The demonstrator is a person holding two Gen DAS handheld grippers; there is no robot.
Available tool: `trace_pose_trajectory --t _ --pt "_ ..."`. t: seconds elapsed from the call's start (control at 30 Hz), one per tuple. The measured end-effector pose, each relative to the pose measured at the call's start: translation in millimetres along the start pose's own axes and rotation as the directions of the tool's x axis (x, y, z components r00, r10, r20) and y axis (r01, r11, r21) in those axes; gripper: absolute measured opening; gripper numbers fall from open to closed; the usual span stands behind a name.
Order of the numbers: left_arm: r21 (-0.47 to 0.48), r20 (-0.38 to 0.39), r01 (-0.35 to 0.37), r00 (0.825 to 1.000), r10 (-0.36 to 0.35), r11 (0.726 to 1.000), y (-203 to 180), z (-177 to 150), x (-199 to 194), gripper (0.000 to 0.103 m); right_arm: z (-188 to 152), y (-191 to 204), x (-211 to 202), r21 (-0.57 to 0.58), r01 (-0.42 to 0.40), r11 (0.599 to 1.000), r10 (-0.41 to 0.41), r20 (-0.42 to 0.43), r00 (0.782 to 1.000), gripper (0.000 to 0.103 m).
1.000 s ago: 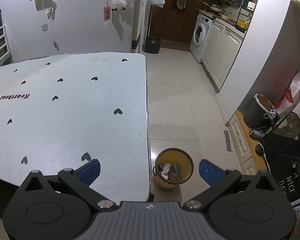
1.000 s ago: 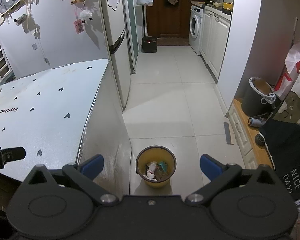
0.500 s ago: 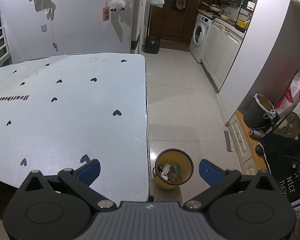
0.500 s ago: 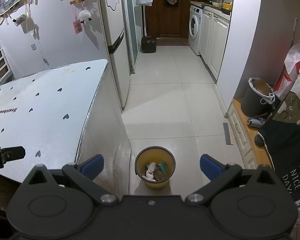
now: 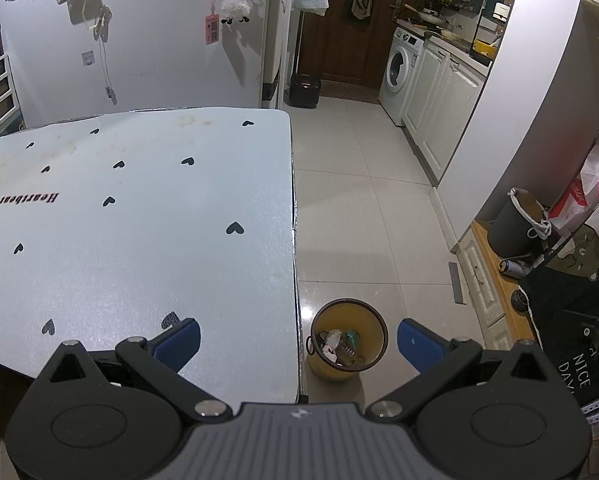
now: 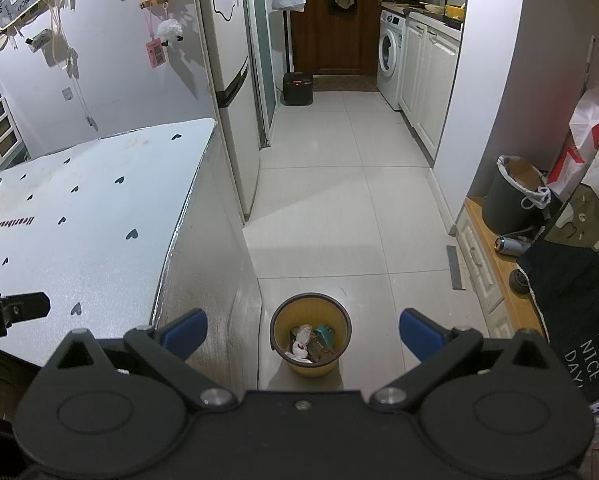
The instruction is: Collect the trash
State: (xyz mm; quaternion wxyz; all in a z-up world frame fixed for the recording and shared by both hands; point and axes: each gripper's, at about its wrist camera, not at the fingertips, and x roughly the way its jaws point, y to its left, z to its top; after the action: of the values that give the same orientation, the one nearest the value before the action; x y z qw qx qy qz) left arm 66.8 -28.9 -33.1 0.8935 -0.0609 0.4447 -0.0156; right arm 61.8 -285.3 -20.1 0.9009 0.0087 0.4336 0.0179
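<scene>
Currently, in the left wrist view, my left gripper [image 5: 297,340] is spread wide with nothing between its blue pads [image 5: 178,342]. Its left finger hangs over the near right corner of the tabletop [image 5: 139,220], a white surface printed with black hearts; its right finger hangs over the floor [image 5: 363,216]. The yellow bin [image 5: 349,340] stands on the floor just beside the table's near right corner, between the two fingers as seen. Trash [image 5: 339,346] lies inside it: white crumpled paper, a teal wrapper, brown scraps.

In the right wrist view, my right gripper [image 6: 303,334] is likewise wide open and empty. The bin [image 6: 310,334] sits on the floor beside the table's right side, framed between the fingers, with the trash [image 6: 311,342] inside. A dark bucket [image 6: 511,196] stands well apart at the right wall.
</scene>
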Motion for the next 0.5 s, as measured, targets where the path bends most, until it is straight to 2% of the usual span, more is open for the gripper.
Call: trace_pose_trajectory --t 0.5 --pt "0.004 0.000 0.001 1.000 -0.001 1.000 0.9 6.0 3.1 0.103 0.6 -1.2 1.5 0.005 -0.001 1.000 0.001 0.000 1.000 0.103"
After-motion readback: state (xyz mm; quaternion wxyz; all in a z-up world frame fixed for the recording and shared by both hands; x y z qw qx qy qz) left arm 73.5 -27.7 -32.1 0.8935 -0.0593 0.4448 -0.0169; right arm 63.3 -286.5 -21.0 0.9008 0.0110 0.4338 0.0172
